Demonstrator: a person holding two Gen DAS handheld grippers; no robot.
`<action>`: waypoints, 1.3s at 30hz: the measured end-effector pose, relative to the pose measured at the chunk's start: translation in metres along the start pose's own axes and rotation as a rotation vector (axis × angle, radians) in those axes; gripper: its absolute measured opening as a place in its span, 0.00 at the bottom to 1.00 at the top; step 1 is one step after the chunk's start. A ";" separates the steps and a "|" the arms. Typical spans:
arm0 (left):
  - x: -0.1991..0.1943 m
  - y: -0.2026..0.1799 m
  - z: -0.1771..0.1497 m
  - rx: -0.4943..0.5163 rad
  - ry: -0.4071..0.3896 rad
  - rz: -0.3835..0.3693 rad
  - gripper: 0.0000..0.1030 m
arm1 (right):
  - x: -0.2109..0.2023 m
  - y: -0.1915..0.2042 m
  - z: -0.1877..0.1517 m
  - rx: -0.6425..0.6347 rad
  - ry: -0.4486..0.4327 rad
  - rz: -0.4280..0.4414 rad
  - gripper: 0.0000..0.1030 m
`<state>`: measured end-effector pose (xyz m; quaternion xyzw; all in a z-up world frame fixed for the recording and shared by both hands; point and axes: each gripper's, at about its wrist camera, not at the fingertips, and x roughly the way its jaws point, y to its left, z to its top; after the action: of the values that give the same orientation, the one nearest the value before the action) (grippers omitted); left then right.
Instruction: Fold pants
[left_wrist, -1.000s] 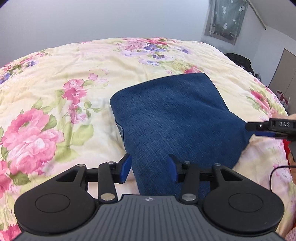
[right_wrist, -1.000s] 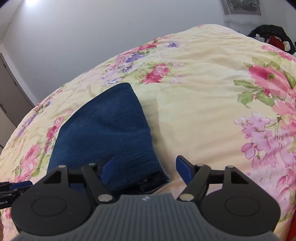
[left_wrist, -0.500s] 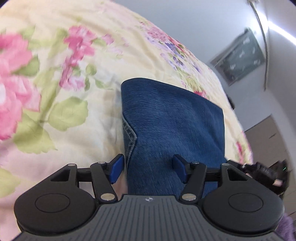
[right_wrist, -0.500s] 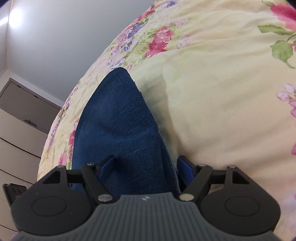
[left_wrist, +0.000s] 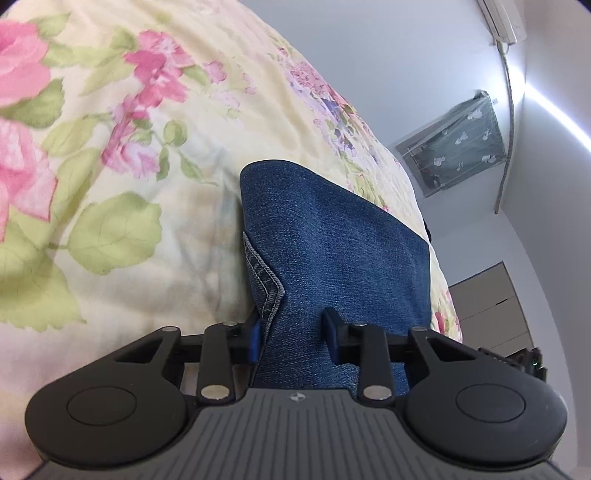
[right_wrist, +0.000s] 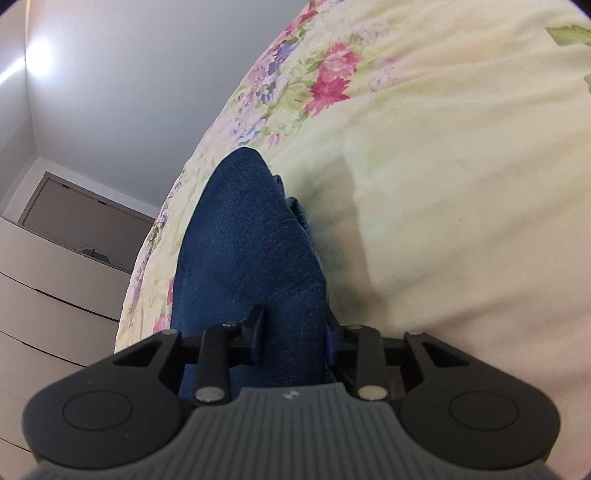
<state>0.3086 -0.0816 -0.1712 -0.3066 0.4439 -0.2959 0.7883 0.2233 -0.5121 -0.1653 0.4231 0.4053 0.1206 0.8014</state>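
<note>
Now both the left gripper (left_wrist: 291, 338) and right gripper (right_wrist: 293, 338), jaws just closing, pinch the folded jeans (left_wrist: 332, 236) on the bed (left_wrist: 155, 236); a grip catching only the top layers could let the fold spill open when lifted.

The pants (left_wrist: 343, 251) are deep blue denim with a faded, slightly speckled weave and paler stitching along the seam. The bedspread (left_wrist: 122, 184) under them is pale creamy yellow, printed with big pink roses, light green leaves and a few purple blooms. Both hand-held grippers are black with grey ribbed bodies and blue pads (left_wrist: 253, 338). Walls are greyish white, and the drawers (right_wrist: 55, 295) are beige.
</note>
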 end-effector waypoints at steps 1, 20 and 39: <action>-0.003 -0.004 0.002 0.010 -0.002 0.003 0.31 | -0.003 0.005 0.000 -0.004 -0.008 0.004 0.20; -0.189 0.034 0.099 0.158 -0.068 0.211 0.27 | 0.103 0.159 -0.064 -0.025 0.095 0.158 0.17; -0.180 0.164 0.116 0.060 -0.025 0.266 0.51 | 0.239 0.169 -0.110 -0.067 0.224 0.017 0.20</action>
<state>0.3652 0.1809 -0.1520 -0.2249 0.4617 -0.1980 0.8349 0.3193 -0.2168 -0.1993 0.3833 0.4845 0.1873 0.7637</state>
